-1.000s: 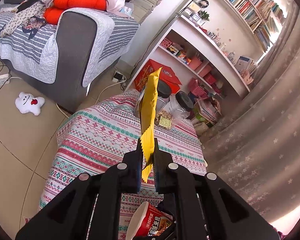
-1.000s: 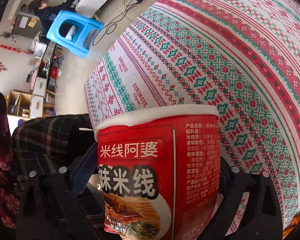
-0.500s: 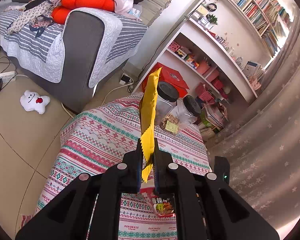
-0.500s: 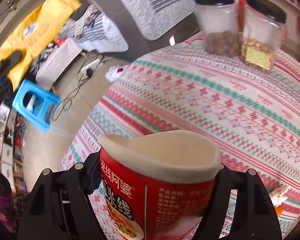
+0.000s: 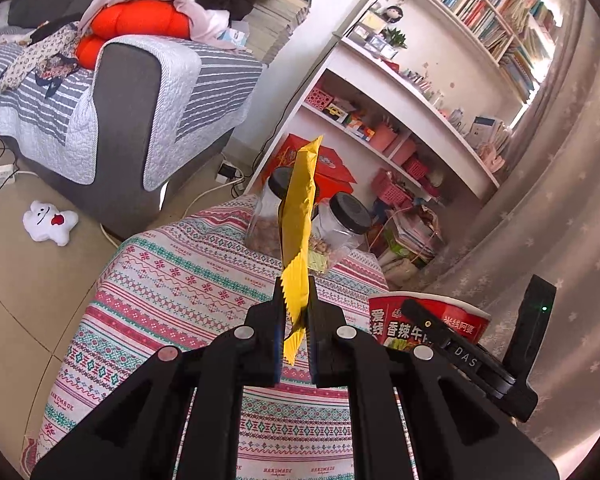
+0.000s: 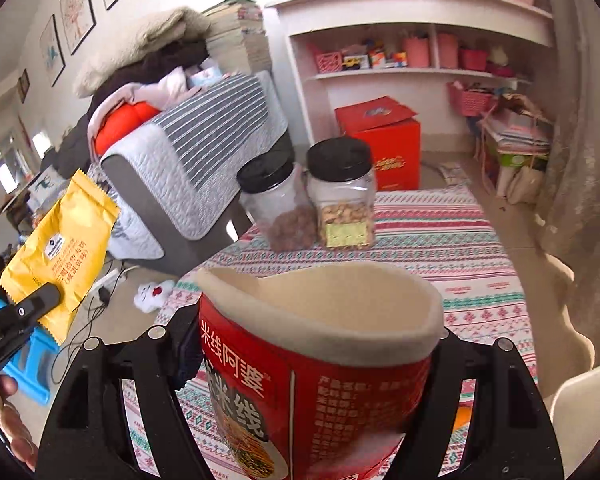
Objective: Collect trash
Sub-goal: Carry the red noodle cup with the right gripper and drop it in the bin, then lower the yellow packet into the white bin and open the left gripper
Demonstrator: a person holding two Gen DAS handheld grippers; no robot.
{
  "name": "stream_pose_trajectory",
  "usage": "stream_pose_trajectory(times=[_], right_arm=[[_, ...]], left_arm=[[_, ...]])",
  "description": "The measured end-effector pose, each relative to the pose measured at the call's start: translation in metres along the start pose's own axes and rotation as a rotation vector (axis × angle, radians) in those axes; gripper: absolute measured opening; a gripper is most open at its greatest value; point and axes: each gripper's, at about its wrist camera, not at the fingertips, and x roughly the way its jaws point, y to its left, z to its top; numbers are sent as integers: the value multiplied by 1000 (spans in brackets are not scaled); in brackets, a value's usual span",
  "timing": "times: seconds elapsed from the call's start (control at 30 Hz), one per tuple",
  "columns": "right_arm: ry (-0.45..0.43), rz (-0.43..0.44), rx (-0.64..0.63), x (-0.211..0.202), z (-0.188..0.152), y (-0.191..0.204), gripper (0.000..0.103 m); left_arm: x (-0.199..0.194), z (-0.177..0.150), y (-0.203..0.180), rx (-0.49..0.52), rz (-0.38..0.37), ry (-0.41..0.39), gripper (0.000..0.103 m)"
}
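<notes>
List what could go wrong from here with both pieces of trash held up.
1. The red noodle cup is squashed out of round in the right gripper; it could crumple further or pop free.
2. The left gripper pinches only the yellow wrapper's bottom edge, so it may slip out.

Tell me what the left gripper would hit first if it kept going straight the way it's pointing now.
Probably the two black-lidded jars on the patterned tablecloth. The left gripper, shut on the yellow wrapper, points at them; depth is uncertain.
</notes>
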Motion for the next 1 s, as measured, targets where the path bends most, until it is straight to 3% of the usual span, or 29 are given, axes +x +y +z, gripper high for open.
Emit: stream_pose_trajectory(times=[0.17, 0.33, 0.5, 0.57, 0.6, 0.67, 0.7, 0.77, 1.0], right_arm=[[-127, -196, 81, -40, -3, -37, 73], [-206, -429, 269, -83, -17, -102, 74], [-191, -625, 432, -113, -43, -174, 75], [-150, -676, 489, -118, -56, -200, 77], [-83, -726, 531, -118, -69, -223, 79], [-22, -743, 570, -118, -82, -241, 83], [4, -744, 592, -119, -87, -249, 93], [24, -728, 619, -123, -91, -261, 95], [-114, -770, 596, -163, -77, -267, 96]], left_arm=[[11, -9, -19, 54, 0, 6, 9], [22, -16, -31, 87, -11, 31, 9], [30, -25, -38, 98, -24, 56, 9], [33, -29, -43, 107, -29, 67, 9], [35, -31, -46, 109, -34, 74, 9], [40, -36, -53, 112, -51, 91, 9], [43, -39, -58, 118, -58, 99, 9], [48, -44, -70, 140, -75, 111, 9], [73, -72, -134, 216, -170, 176, 9]])
